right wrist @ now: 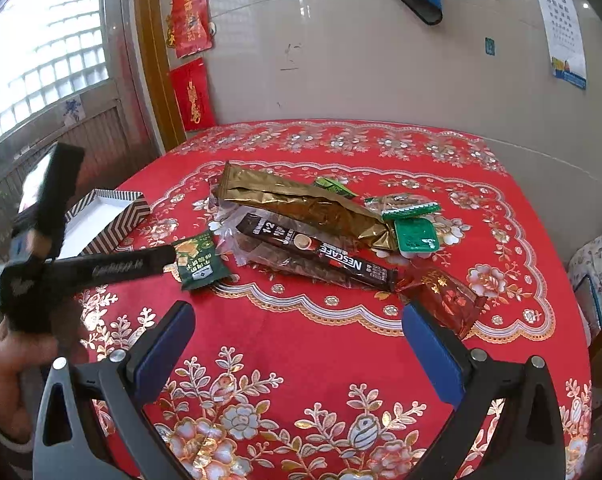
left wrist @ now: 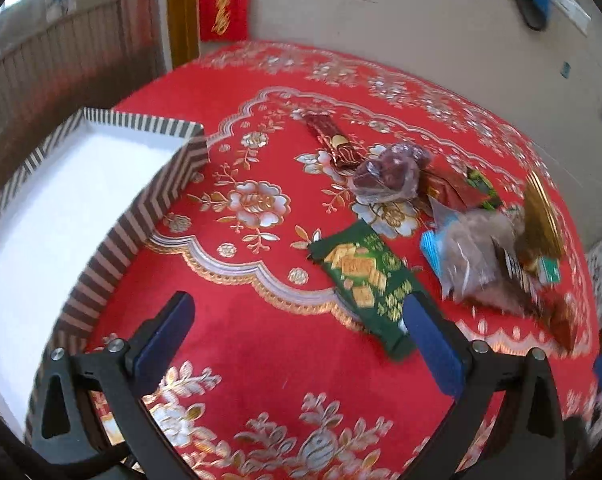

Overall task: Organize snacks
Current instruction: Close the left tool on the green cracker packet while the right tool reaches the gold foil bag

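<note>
red flowered cloth covers the desk [left wrist: 261, 360]. left hand-held gripper [left wrist: 297, 332] is wide open, holding nothing; the green snack packet [left wrist: 365, 280] lies just right of centre, its long axis running diagonally, near the right finger. striped box [left wrist: 149, 200] waits at left. right hand-held gripper [right wrist: 297, 336] is also open and empty, farther from the packet.

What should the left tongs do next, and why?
Probably ease the left tongs forward and right onto the green cracker packet: they are open and empty, the packet lies nearest, just off their right finger, and the striped box holds nothing yet.
</note>
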### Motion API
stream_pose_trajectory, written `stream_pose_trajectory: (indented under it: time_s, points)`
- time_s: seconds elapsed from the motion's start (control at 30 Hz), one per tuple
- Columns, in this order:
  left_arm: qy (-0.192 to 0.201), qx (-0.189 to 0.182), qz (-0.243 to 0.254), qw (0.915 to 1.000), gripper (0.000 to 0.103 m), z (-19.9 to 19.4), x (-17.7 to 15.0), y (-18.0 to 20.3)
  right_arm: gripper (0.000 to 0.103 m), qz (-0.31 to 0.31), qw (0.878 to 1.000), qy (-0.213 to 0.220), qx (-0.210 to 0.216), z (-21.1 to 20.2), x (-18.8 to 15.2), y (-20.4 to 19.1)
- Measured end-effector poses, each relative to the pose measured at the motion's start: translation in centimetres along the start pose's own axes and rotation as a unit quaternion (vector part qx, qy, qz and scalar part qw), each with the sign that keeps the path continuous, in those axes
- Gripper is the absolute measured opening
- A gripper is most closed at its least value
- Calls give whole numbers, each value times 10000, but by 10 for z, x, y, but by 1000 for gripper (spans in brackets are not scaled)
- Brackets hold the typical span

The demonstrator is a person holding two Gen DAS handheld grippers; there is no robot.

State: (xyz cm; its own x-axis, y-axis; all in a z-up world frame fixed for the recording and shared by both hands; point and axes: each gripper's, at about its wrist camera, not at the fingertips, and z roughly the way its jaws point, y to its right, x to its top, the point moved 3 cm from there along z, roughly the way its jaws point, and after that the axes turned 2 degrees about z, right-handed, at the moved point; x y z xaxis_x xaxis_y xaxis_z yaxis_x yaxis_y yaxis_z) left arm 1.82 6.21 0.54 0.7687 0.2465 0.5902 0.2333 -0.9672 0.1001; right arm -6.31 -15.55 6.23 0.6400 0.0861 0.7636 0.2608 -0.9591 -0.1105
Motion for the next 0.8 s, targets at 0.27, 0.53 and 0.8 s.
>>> stream_pose_trajectory:
  time_s: [0.27,0.53,0.8]
  points:
    - [-418,-126,7,9990,103,19,12,25,103,111,9999,-40,59,3,0,12]
    - [-710,49,-22,9975,103,38,11,31,103,286,9995,-26,91,0,-2,25]
    - [-897,-166,349,9952,99,29,3,14,103,398,9989,-10,244,-1,1,27]
